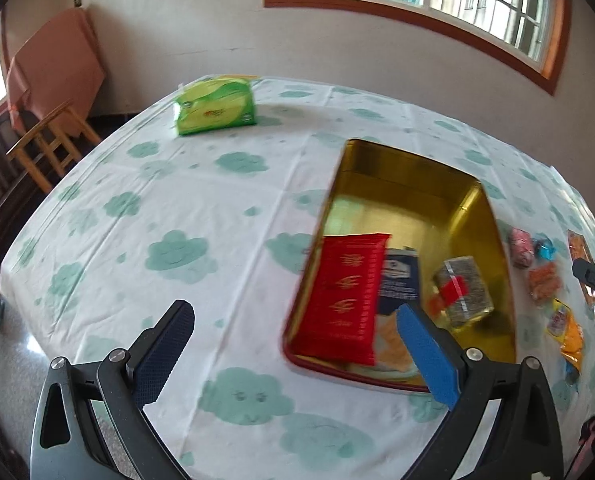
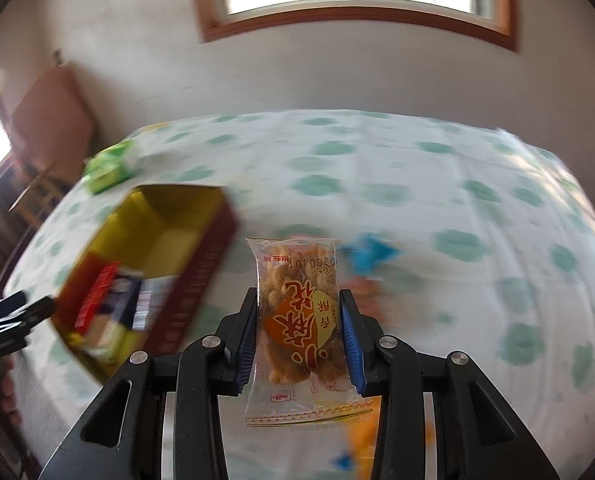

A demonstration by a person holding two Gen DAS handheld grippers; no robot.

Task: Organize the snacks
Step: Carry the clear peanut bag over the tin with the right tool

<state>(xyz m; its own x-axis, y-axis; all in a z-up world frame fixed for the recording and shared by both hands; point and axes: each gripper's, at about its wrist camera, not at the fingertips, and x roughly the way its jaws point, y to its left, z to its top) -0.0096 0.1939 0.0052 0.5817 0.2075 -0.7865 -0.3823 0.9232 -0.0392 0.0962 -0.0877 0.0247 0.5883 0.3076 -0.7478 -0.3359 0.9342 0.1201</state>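
Observation:
A gold-lined tin box (image 1: 409, 184) with dark red outer walls stands on the cloud-print tablecloth. Inside lie a red packet (image 1: 343, 296), a blue-and-white packet (image 1: 401, 280) and a clear pack of dark snack (image 1: 461, 292). My left gripper (image 1: 293, 356) hovers over the box's near end, jaws wide open and holding nothing. In the right wrist view my right gripper (image 2: 297, 336) is shut on a clear packet of fried dough twists (image 2: 297, 320), held above the table to the right of the tin box (image 2: 169, 240). Several loose snacks (image 1: 541, 280) lie right of the box.
A green tissue pack (image 1: 215, 108) sits at the table's far left. A wooden stool (image 1: 53, 140) and an orange-draped piece of furniture stand beyond the left edge. A blue wrapper (image 2: 371, 256) and orange packets (image 2: 361, 432) lie under the right gripper. A wall with a window is behind.

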